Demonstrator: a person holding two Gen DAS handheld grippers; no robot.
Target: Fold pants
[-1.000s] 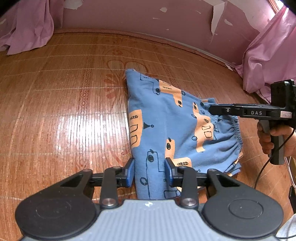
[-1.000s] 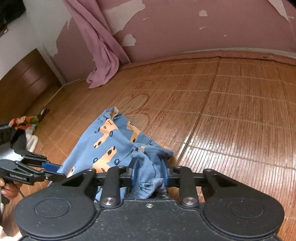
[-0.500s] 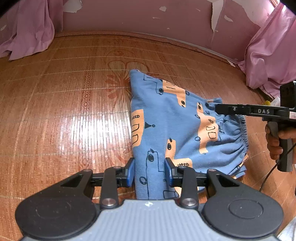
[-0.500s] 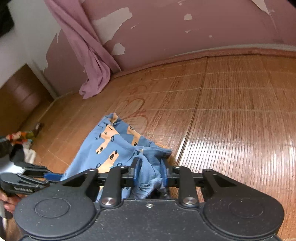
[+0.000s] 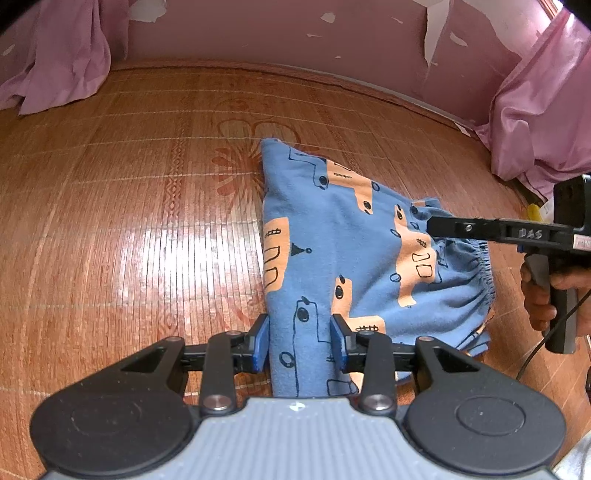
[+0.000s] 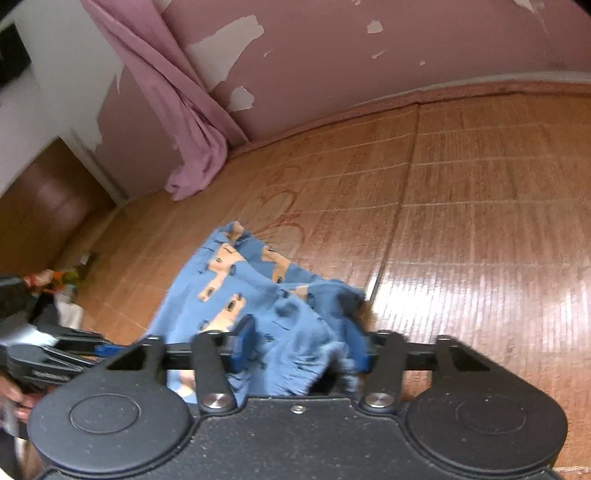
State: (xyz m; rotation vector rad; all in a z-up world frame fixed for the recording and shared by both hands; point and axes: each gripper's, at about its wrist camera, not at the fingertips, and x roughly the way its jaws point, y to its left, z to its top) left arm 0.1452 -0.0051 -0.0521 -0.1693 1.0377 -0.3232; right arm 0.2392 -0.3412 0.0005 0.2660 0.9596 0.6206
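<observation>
Pants (image 5: 343,258), blue with orange vehicle print, lie partly folded on a bamboo mat (image 5: 129,240) that covers the floor. The left hand-held gripper (image 5: 299,341) straddles the near folded edge; its 2 blue pads sit at either side of the cloth with a visible gap, so whether it pinches the fabric cannot be told. The right hand-held gripper (image 6: 301,345) has a bunched section near the elastic waistband between its fingers; this view is motion-blurred and the pads look spread, so its hold cannot be told either.

Judged step: carrying the waistband end across to make the next fold. To do it well, both corners should travel level and at an equal pace, the cloth kept lightly taut so that edges meet squarely; the bunched right-hand corner would benefit from being smoothed before release.

Surroundings: the glossy mat shows a printed floral motif and strong glare. Behind it stands a pink wall (image 5: 295,33) with peeling paint, flanked by pink curtains (image 5: 546,118).
</observation>
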